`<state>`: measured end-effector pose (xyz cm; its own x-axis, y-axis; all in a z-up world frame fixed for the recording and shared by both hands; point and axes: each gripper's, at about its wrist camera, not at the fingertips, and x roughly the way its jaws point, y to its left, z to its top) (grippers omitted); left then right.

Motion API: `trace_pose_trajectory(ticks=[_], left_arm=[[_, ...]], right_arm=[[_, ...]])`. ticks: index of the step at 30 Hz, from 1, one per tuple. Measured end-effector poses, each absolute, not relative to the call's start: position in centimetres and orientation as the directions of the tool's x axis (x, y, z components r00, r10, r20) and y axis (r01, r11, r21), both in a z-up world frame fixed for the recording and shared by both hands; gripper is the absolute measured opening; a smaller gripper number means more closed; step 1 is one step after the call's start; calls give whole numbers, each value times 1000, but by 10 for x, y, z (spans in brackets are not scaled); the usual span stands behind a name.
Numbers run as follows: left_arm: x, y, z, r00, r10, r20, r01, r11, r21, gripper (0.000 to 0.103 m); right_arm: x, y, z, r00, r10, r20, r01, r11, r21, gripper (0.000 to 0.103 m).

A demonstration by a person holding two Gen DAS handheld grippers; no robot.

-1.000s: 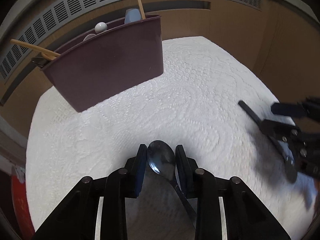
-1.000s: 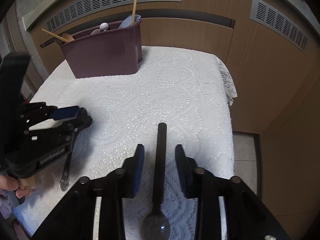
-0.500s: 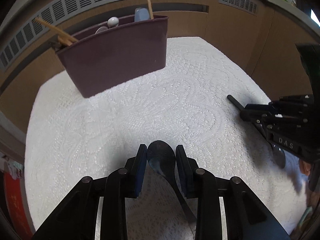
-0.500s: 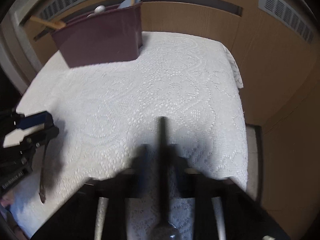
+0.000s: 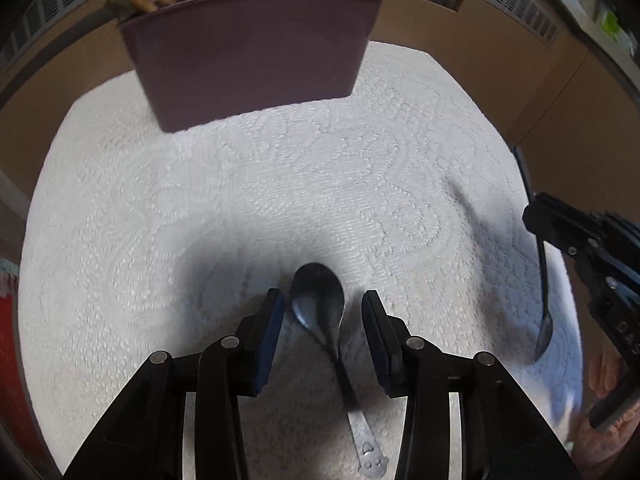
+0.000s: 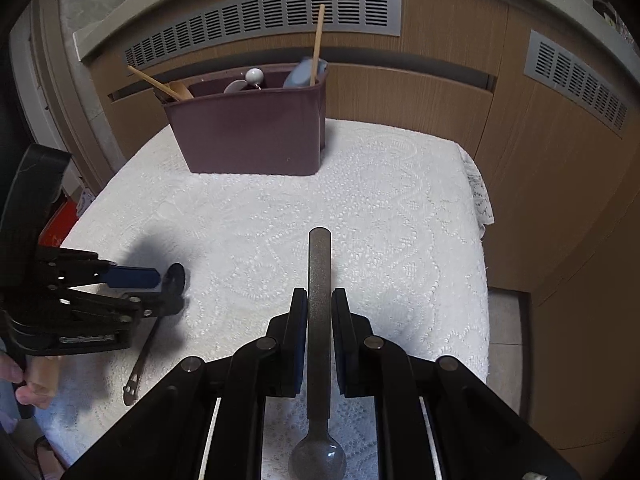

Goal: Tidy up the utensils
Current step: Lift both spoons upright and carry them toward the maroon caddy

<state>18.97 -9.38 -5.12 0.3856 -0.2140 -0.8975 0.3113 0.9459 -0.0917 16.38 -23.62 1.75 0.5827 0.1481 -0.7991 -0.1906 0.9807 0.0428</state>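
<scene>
Left hand-held gripper (image 5: 322,312) released, fingers spread wide either side of a metal spoon (image 5: 320,304) that lies flat on the white lace cloth (image 5: 280,184) covering the table, bowl toward the bin, handle running back under the gripper. Neither pad touches it. Right hand-held gripper (image 6: 319,320) clenched on the dark handle of a second spoon (image 6: 319,276); handle points forward past the fingertips, bowl back under the gripper. Maroon utensil bin (image 6: 248,132) at far edge of cloth, well apart from both spoons, holding wooden sticks (image 6: 317,44) and pale utensils.
</scene>
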Motion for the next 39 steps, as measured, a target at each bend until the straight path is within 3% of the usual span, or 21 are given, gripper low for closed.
trace_pose_trajectory(ticks=[3,4,14,24,31,35,39], left_arm=[[180,-105,-52,442,-160,-883,341,940,0,39],[175,-107,-51,468,-158,-869,354,935,20,29],[141,-78,-12,657,-157,-737,305,950,69,29],[130,-53,28,712,-228,-664,284,958,-25,29],[152,-25,119,825,-274,-494,274,959,-74,29],[173,-14,181,899,-251,-359,256,966,-35,29],[199,-9,206,915,-247,-321,256,966,-12,29]], right_arm=[[161,-237,22,596,150,-789,-186,981,46,11],[161,-238,24,602,153,-783,-182,982,51,11],[150,-231,46,648,189,-738,-203,977,72,11],[141,-221,69,677,188,-712,-209,976,60,11],[145,-214,140,793,229,-564,-235,970,64,11],[167,-203,191,850,226,-476,-242,970,29,11],[205,-196,227,887,197,-417,-211,977,13,11]])
